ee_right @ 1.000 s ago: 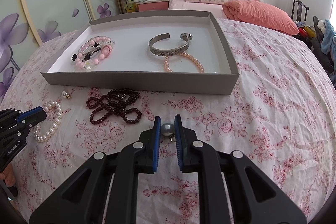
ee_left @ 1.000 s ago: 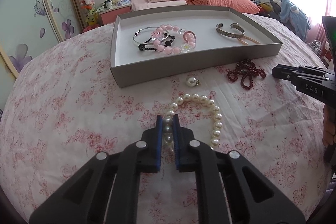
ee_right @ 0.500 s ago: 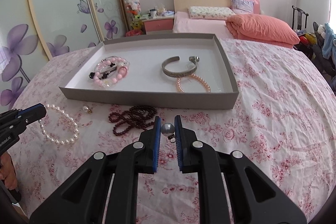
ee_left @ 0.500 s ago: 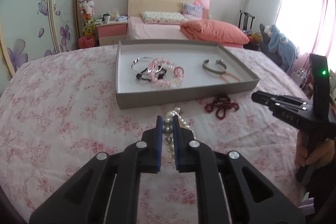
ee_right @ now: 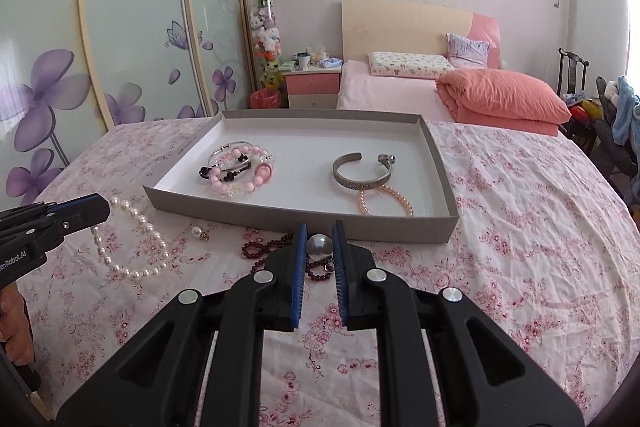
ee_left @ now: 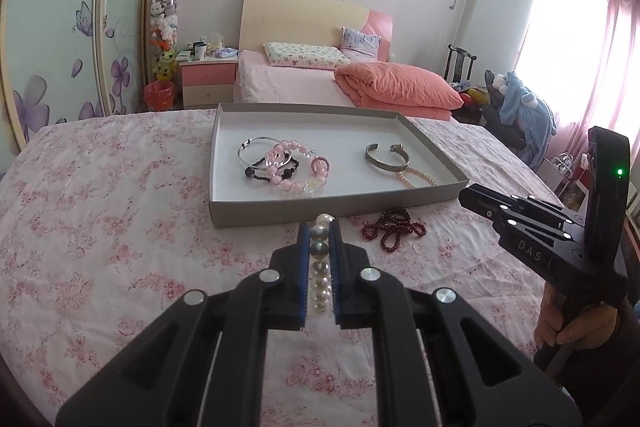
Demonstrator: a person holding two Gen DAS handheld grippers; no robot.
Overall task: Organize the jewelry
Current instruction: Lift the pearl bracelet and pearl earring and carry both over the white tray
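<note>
Left gripper [ee_left: 319,251] fingers pinching white pearl bracelet [ee_right: 132,239]; strand hangs as loop at left of right-wrist frame, lifted for carry to tray. Right gripper [ee_right: 319,251] fingers clamped on silver bead [ee_right: 319,245], low centre of frame, just short of tray front wall (both loads likely tray-bound).

Grey tray [ee_left: 340,205] mid-frame on floral bedspread [ee_left: 100,227]. Inside: pink bead bracelet [ee_left: 298,169] with black beads and thin bangle at left; metal cuff [ee_left: 386,163] over small pink strand at right.

Outside tray: dark red bead string [ee_left: 392,227], small pearl charm [ee_right: 199,234].

White pearl bracelet [ee_right: 132,239] dangles from a gripper (off the cloth); grey pearl pendant [ee_right: 319,245] sits pinched.
</note>
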